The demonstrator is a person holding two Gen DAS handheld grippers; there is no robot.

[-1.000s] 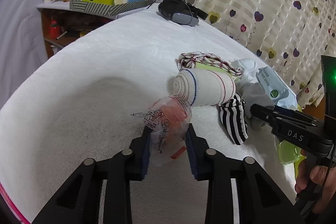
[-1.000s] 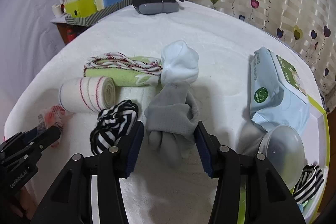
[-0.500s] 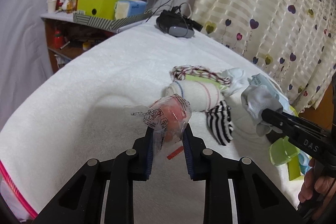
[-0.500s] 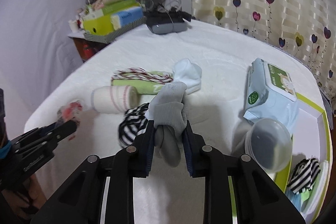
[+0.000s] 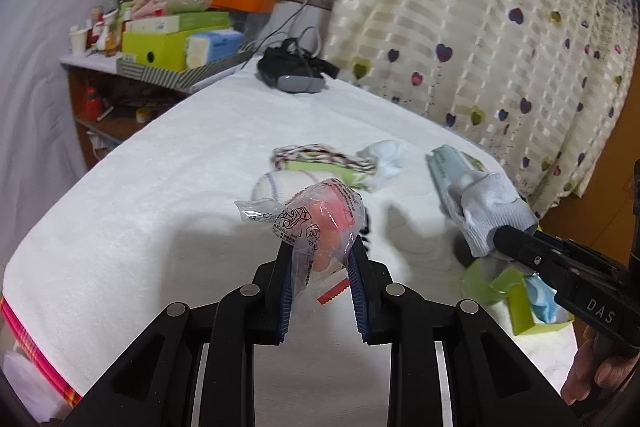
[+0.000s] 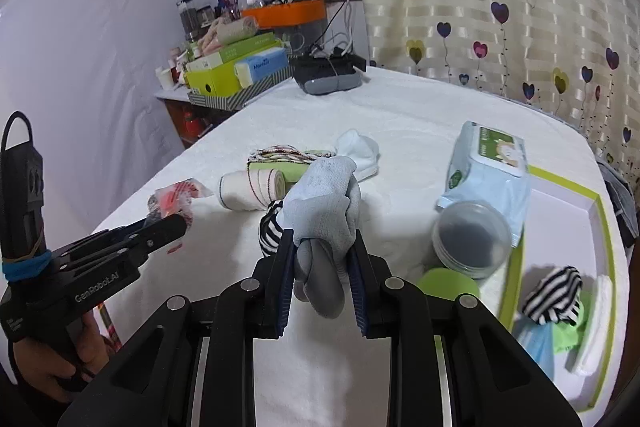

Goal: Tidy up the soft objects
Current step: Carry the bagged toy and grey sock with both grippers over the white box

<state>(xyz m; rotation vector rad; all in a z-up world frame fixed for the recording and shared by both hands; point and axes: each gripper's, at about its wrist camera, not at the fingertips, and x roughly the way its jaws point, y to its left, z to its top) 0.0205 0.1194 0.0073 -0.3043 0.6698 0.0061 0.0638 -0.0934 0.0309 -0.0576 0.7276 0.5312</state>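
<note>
The left gripper (image 5: 320,263) is clamped on a crinkly clear plastic packet with a pink filling (image 5: 318,223), and the right gripper (image 6: 322,259) is clamped on a bundled grey knit sock (image 6: 322,211); a second ago both bundles lay on the white towelling bed cover (image 6: 400,115), and now both hang clear above it. With the lift done, the green-rimmed white box (image 6: 560,203) at the near right, already holding a black-and-white striped sock (image 6: 554,293), looks the likely destination, while the white rolled bandage with coloured stripes (image 6: 252,189) and other soft things wait in the middle.

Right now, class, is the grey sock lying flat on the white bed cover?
No: the grey sock is clamped in the right hand-held gripper, lifted off it.
</note>
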